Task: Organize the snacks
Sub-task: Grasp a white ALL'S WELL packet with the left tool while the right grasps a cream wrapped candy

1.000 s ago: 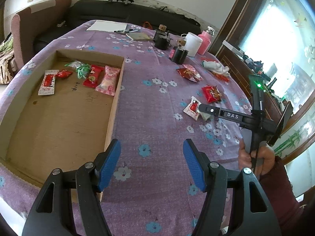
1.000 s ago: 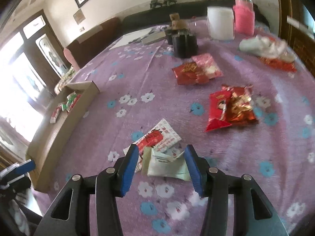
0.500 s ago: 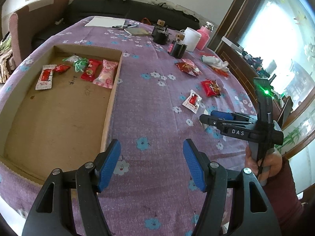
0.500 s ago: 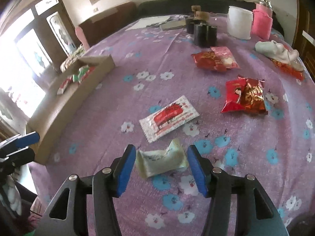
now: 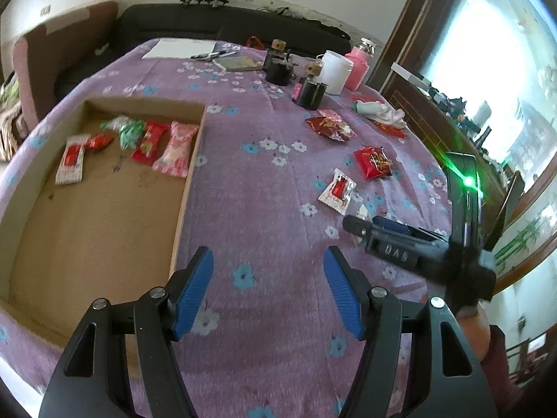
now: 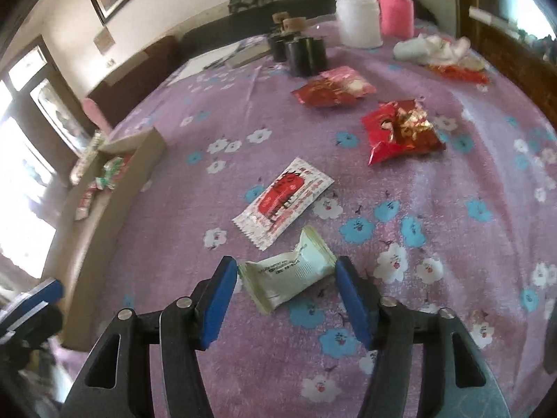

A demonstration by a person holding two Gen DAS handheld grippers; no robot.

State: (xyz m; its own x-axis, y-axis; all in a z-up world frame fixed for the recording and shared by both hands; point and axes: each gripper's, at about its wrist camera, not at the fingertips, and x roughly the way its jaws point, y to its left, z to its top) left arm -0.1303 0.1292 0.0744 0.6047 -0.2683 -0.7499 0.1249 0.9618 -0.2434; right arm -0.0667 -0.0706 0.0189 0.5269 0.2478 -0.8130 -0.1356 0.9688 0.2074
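Observation:
My right gripper [image 6: 286,268] has a pale green snack packet [image 6: 290,273] crosswise between its blue pads. Both pads touch the packet's ends and the jaws are closing on it. In the left wrist view the right gripper [image 5: 355,223] hovers just below a white-and-red packet [image 5: 337,191] [image 6: 283,198] lying on the purple cloth. My left gripper [image 5: 268,261] stands open over bare cloth with nothing between its fingers, just right of the cardboard tray [image 5: 184,191]. Several snacks [image 5: 148,141] lie in a row at the tray's far end.
A red-and-gold packet [image 6: 400,132] and a red and pink pair [image 6: 330,87] lie farther back on the cloth. Behind them stand black holders [image 6: 303,55], a white cup [image 6: 358,22] and a pink bottle [image 6: 397,10]. A crumpled cloth [image 6: 431,48] sits at the back right.
The right gripper has drawn back from the white-and-red packet, and the pale green packet has come along between its pads. The left gripper has stayed where it was.

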